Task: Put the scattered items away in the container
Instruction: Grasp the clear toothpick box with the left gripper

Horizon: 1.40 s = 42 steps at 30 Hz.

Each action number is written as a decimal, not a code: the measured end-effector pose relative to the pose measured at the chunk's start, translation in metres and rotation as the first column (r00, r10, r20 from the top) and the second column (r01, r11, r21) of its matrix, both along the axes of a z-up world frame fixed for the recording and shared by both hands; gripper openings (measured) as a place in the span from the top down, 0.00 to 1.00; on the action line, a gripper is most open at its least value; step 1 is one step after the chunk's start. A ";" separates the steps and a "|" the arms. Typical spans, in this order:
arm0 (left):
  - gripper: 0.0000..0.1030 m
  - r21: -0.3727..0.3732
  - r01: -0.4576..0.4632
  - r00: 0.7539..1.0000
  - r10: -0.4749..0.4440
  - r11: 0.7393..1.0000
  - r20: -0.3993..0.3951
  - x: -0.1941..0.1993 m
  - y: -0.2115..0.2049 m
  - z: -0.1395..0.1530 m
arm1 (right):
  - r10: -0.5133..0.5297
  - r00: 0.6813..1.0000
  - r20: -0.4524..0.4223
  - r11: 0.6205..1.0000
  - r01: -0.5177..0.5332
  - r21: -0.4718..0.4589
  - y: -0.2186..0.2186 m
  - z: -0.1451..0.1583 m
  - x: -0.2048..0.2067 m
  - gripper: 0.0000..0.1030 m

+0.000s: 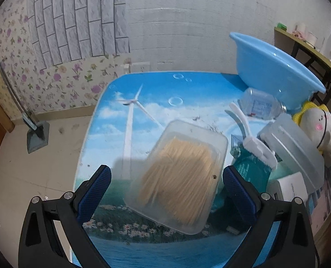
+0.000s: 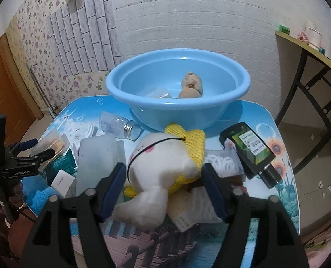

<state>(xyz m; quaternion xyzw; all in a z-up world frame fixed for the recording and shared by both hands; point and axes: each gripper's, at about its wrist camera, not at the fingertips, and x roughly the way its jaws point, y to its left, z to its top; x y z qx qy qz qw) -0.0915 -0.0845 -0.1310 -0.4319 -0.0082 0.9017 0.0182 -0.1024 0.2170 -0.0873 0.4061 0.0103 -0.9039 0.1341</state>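
Observation:
A clear lidded box of toothpicks (image 1: 179, 178) lies on the picture-printed table (image 1: 143, 89). My left gripper (image 1: 166, 169) stands open around it, both blue pads clear of its sides. A white plush toy with a yellow knit hat (image 2: 161, 167) lies on the pile between the pads of my right gripper (image 2: 163, 165), which is open; a gap shows at the right pad. The blue basin (image 2: 176, 116) stands just behind it and holds a brown plush (image 2: 191, 86) and a clear packet. In the right wrist view the left gripper (image 2: 42, 147) hovers over the toothpick box (image 2: 53, 144).
Around the toy lie a clear bottle (image 2: 118, 125), a black bottle with a green label (image 2: 250, 149), a frosted plastic box (image 2: 96, 163), a white carton (image 2: 63, 182) and paper packets. A white clip (image 1: 248, 134) rests on a teal pack (image 1: 250, 167). A side table (image 2: 299, 42) stands at the right.

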 end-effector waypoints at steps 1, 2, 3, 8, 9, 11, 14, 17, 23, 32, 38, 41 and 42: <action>0.03 -0.005 0.002 1.000 -0.002 1.000 -0.006 0.002 0.001 0.000 | -0.002 1.000 0.002 1.000 0.002 0.009 -0.002 -0.002 -0.001 0.29; 0.03 -0.012 0.002 1.000 -0.003 1.000 -0.022 0.004 0.002 0.001 | -0.002 1.000 0.002 1.000 0.002 0.017 -0.003 -0.003 -0.001 0.29; 0.09 -0.008 0.007 0.999 -0.008 1.000 -0.039 0.007 0.003 0.004 | -0.003 1.000 0.000 1.000 0.003 0.026 -0.005 -0.005 -0.001 0.28; 0.30 0.039 0.011 0.999 -0.010 0.999 -0.036 0.011 0.000 0.009 | 0.014 1.000 -0.018 0.998 -0.013 0.060 -0.009 -0.005 0.002 0.30; 0.30 0.037 0.011 0.999 -0.010 0.999 -0.033 0.012 0.001 0.010 | 0.018 1.000 -0.024 0.998 -0.016 0.060 -0.008 -0.005 0.003 0.43; 0.31 0.036 0.014 0.999 -0.013 0.999 -0.029 0.014 0.002 0.011 | 0.021 1.000 -0.017 0.998 -0.020 0.056 -0.005 -0.004 0.002 0.48; 0.31 0.031 0.014 1.000 -0.013 0.999 -0.028 0.018 0.004 0.013 | 0.016 1.000 -0.022 1.000 -0.016 0.024 0.003 -0.001 0.005 0.60; 0.31 0.026 0.009 1.000 -0.008 1.000 -0.017 0.022 0.005 0.013 | 0.019 0.999 -0.036 1.000 -0.019 0.002 0.008 0.003 0.009 0.68; 0.32 0.011 -0.006 1.000 0.006 1.000 -0.008 0.033 0.008 0.016 | 0.026 0.997 -0.072 0.999 -0.028 -0.018 0.017 0.011 0.017 0.87; 0.32 -0.010 -0.021 1.000 0.021 1.000 -0.023 0.044 0.008 0.025 | 0.003 0.993 -0.121 0.998 -0.011 -0.066 0.035 0.020 0.030 0.87; 0.32 -0.013 -0.025 1.000 0.025 1.000 -0.012 0.044 0.010 0.022 | -0.036 0.996 -0.088 0.989 0.023 -0.144 0.048 0.021 0.030 0.66; 0.32 -0.015 -0.025 1.000 0.025 1.000 -0.004 0.043 0.010 0.019 | -0.041 0.995 -0.095 0.988 0.026 -0.154 0.049 0.022 0.033 0.38; 0.32 -0.017 -0.025 1.000 0.025 1.000 -0.001 0.042 0.010 0.018 | -0.034 0.995 -0.094 0.986 0.018 -0.167 0.049 0.022 0.033 0.35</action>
